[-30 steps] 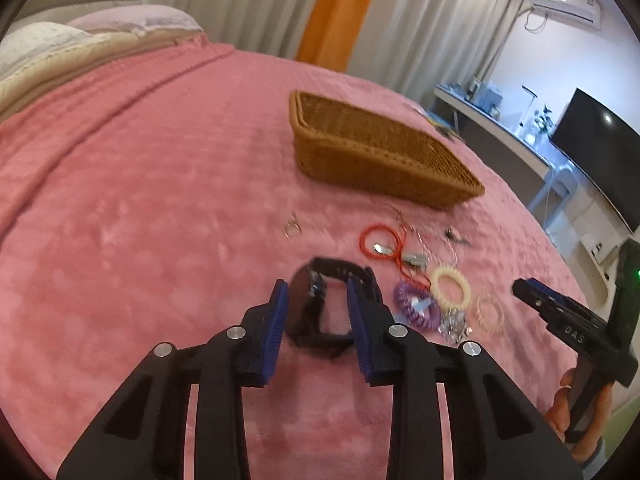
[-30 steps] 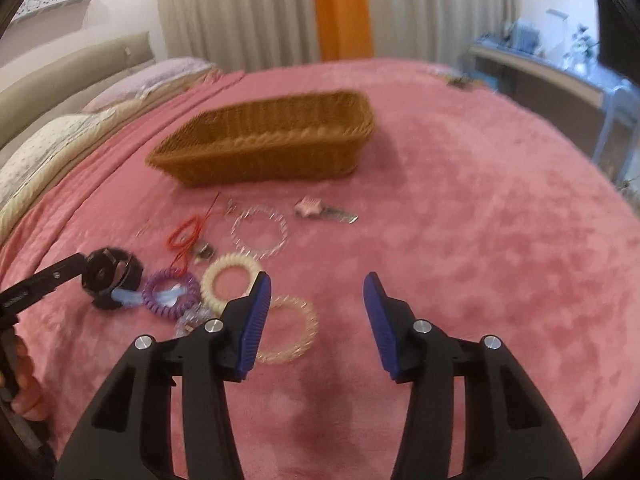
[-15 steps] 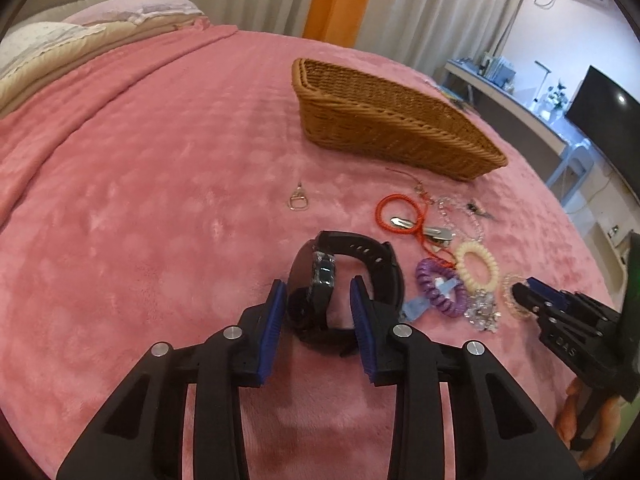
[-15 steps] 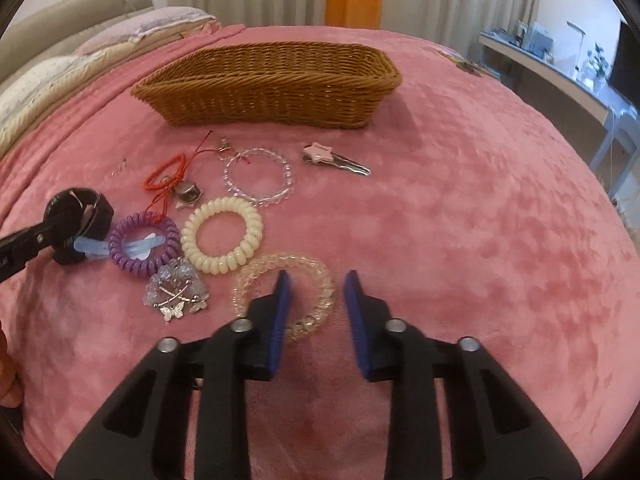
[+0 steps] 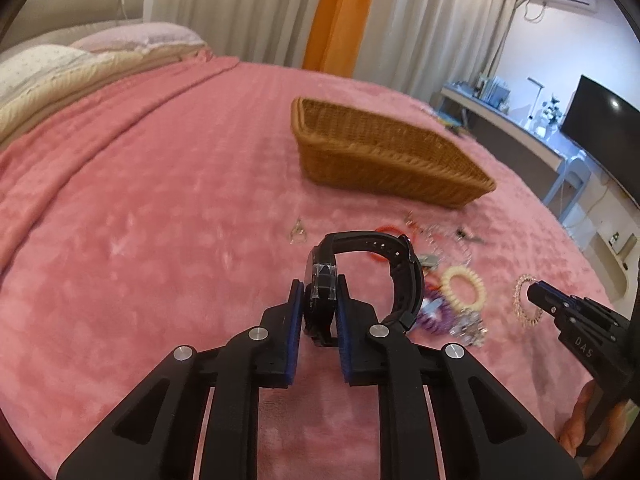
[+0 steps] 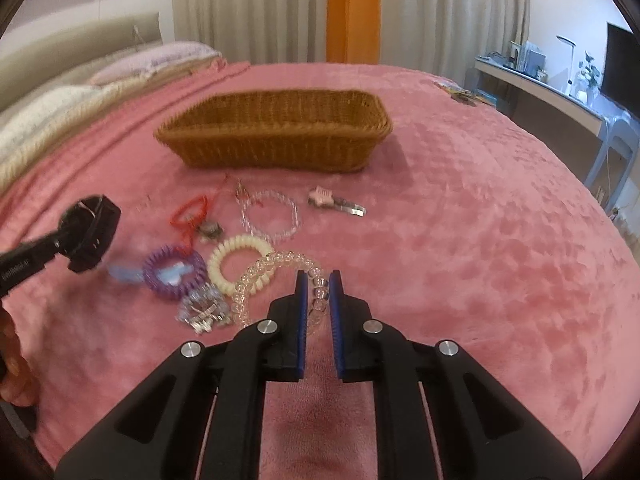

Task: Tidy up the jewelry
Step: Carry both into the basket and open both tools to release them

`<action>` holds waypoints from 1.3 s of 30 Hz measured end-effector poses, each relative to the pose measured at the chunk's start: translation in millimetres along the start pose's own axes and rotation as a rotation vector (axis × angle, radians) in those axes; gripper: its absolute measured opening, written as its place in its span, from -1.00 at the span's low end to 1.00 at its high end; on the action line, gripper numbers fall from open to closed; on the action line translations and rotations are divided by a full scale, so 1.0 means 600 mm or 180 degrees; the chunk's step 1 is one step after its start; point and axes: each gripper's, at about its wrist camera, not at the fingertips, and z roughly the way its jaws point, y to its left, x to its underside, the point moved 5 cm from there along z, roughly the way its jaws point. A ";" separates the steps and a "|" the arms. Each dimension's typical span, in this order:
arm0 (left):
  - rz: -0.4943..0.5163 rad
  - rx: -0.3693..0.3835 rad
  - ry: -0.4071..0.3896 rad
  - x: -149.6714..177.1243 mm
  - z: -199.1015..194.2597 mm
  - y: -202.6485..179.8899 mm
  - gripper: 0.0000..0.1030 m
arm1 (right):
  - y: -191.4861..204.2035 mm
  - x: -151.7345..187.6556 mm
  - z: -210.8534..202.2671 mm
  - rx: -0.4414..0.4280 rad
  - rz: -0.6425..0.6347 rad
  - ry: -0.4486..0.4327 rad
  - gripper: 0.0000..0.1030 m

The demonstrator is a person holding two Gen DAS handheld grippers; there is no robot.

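My left gripper [image 5: 319, 296] is shut on a black watch [image 5: 372, 272] and holds it just above the pink bedspread. It also shows in the right wrist view [image 6: 90, 232]. My right gripper [image 6: 318, 290] is shut on a clear coil bracelet [image 6: 264, 276], which also shows in the left wrist view [image 5: 524, 300]. A woven basket [image 6: 276, 132] stands behind the jewelry, empty as far as I can see. On the bed lie a cream coil band [image 6: 240, 256], a purple coil band [image 6: 174, 268], a clear bead bracelet [image 6: 270, 216] and a red cord [image 6: 190, 212].
A pink star key [image 6: 334, 204] and a silver brooch [image 6: 202, 310] lie among the jewelry. A small metal ring [image 5: 298, 232] lies apart on the left. Pillows [image 5: 80, 64] are at the head of the bed. A desk and TV [image 5: 600, 120] stand to the right.
My left gripper closed on the watch and lifted it. My right gripper came down, narrowed from wide open and closed on the clear coil bracelet.
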 end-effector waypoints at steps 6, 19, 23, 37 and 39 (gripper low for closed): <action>0.0074 0.0056 -0.0198 -0.065 -0.038 -0.030 -0.74 | -0.010 -0.100 -0.046 -0.0161 0.0041 -0.0282 -0.83; 0.0107 0.0006 -0.0106 -0.268 0.128 -0.078 -0.74 | -0.002 -0.316 0.136 -0.0203 -0.0029 -0.0130 -0.83; 0.0161 -0.0078 0.0072 -0.275 0.200 -0.078 -0.74 | 0.000 -0.317 0.226 -0.0222 0.0033 0.0187 -0.83; 0.0188 -0.0133 0.0367 -0.247 0.280 -0.074 -0.59 | -0.005 -0.277 0.312 -0.0194 0.0012 0.0650 -0.71; 0.0190 -0.0097 0.0371 -0.247 0.272 -0.076 -0.10 | -0.009 -0.276 0.307 -0.0202 0.0067 0.0708 -0.28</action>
